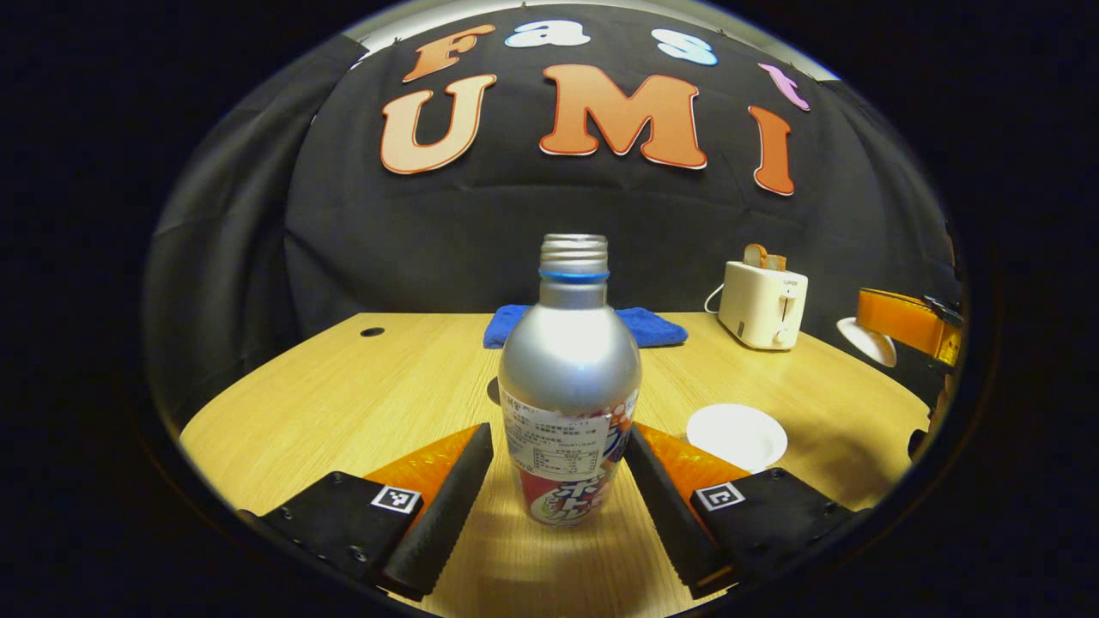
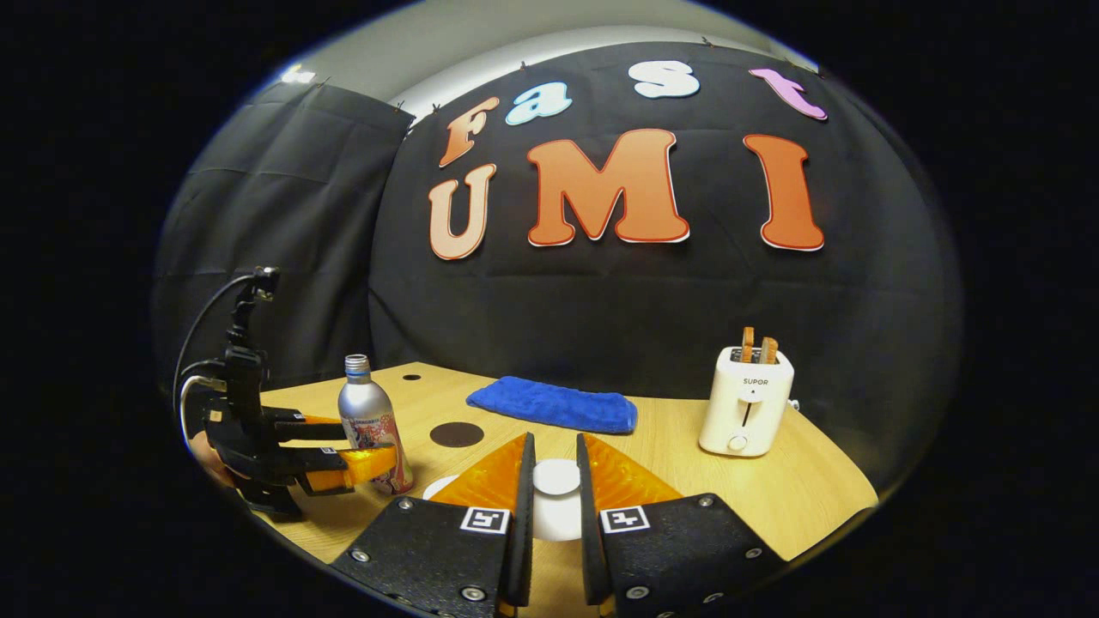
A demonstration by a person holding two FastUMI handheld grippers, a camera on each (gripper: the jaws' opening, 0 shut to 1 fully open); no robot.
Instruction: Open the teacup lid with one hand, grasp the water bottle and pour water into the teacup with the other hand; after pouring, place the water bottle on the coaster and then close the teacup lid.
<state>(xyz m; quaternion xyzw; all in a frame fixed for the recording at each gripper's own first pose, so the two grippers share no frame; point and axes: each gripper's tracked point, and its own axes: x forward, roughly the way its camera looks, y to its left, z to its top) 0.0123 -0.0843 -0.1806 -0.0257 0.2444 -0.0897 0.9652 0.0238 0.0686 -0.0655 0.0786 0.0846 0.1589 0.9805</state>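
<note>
The left gripper (image 1: 558, 481) stands open around the uncapped silver aluminium water bottle (image 1: 569, 386) — squeezing comes next; the right gripper (image 2: 554, 489) clasps the white teacup lid (image 2: 556, 476).

Light wooden bench (image 2: 670, 463) across the lower half of the right gripper view. Blue folded cloth (image 2: 554, 403) lying flat near its far edge, centre of the frame. White toaster (image 2: 745, 402) standing upright at centre right, two slices of toast (image 2: 758, 345) poking from its slots. In the left gripper view, same cloth (image 1: 661, 326) at mid-frame, toaster (image 1: 762, 305) to its right.
</note>
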